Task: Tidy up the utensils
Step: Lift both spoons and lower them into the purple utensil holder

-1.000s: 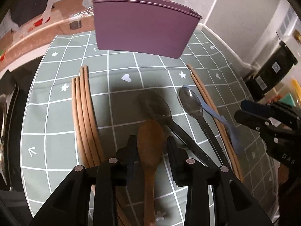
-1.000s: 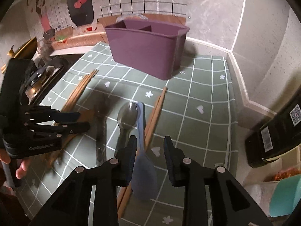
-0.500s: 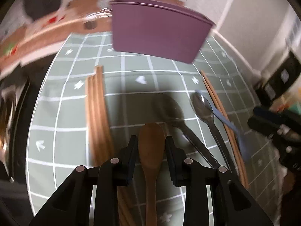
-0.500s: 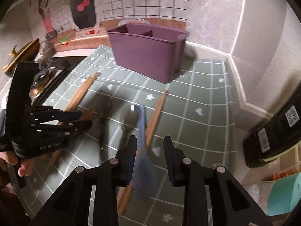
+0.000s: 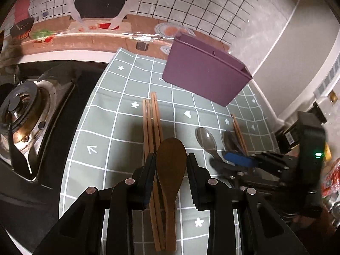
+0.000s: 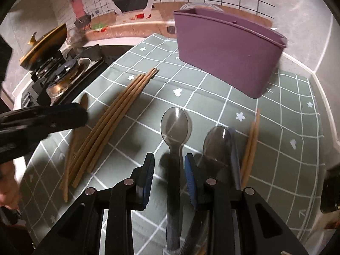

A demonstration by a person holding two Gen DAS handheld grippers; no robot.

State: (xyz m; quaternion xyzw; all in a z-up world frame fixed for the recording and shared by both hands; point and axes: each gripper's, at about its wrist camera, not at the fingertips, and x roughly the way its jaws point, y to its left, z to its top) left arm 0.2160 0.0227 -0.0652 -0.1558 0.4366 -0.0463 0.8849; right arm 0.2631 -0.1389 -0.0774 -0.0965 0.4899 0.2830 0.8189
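Wooden spoon lies lengthwise, clamped in the left tongs; right tongs stand apart astride a grey spoon pointing at the holder.

We count one brown wooden spoon, two clear grey plastic spoons and one blue plastic spoon. Four wooden chopsticks lie bundled, two more wooden chopsticks lie apart, and we see one purple plastic holder.

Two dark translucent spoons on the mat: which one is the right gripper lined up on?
The lone spoon, nearer the chopstick bundle; its handle runs between the right gripper fingers. The other spoon overlaps the blue utensil.
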